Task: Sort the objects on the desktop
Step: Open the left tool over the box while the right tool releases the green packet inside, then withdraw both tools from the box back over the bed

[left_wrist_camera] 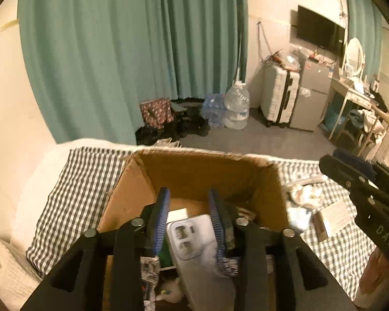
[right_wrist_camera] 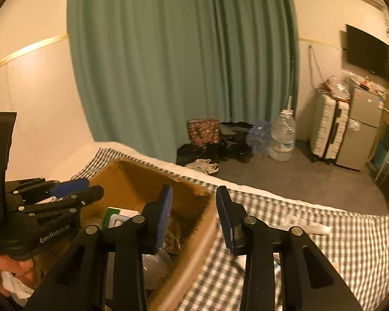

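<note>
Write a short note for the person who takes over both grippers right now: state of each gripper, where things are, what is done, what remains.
Left gripper: shut on a white phone, held over the open cardboard box on the checkered cover.
Right gripper: open, empty, above the box's right edge.
Done: several items already lie in the box.
Left: release the phone into the box; then a small carton, crumpled wrapping and a white tube probably follow.

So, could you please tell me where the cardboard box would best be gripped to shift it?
Probably its right wall's rim, pinched from above: the cardboard box is open-topped, with thin upright walls, and too wide to span. The right gripper, open, has its fingers either side of that wall; the left gripper is busy holding a white phone.
</note>
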Demonstrator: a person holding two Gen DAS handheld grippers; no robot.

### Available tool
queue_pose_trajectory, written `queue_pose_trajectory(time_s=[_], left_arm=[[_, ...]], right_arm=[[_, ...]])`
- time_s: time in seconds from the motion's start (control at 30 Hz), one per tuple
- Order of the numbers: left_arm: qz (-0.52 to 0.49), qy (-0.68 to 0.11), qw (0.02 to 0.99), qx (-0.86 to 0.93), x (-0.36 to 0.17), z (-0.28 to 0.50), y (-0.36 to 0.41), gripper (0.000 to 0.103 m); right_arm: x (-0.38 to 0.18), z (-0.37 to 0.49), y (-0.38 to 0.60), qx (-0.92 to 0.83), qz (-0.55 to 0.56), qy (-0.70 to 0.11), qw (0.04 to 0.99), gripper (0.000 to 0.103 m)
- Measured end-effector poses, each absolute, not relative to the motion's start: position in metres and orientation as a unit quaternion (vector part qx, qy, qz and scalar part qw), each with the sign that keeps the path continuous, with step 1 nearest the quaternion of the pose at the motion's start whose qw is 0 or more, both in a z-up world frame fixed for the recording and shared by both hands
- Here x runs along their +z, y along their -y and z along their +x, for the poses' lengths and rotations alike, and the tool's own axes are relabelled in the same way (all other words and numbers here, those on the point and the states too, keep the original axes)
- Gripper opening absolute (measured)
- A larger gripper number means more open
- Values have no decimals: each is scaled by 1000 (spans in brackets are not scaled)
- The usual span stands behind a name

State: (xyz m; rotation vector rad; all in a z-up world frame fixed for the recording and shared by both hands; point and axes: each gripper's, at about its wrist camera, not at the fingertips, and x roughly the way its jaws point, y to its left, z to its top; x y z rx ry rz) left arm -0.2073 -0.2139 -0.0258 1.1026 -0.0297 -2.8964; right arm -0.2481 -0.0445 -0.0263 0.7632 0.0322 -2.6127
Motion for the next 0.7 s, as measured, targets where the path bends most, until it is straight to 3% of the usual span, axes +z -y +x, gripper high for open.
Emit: queue_pose_trajectory(time_s=[0.07,0.17,0.27,0.4,0.7], left_arm=[[346,9,12,-938,-18,-204,207,47],[336,18,0,-942,-9,-201,194,48],[327,18,-14,-945,1,-201,181,49],[312,16,-41,-949,12,-198,164,62],[288,42,-73,-954,26,-192,118,83]], right_arm=[[-21,-242,34,-942,270,-10,199,35],[-11,-233,17,-947,262,-15,187,39],[-1,-225,-1,-952,252,-13,175,52],[11,-214,-27,-957,244,-12,155,55],[29,-194,-77,-966,229,-10,121,64]])
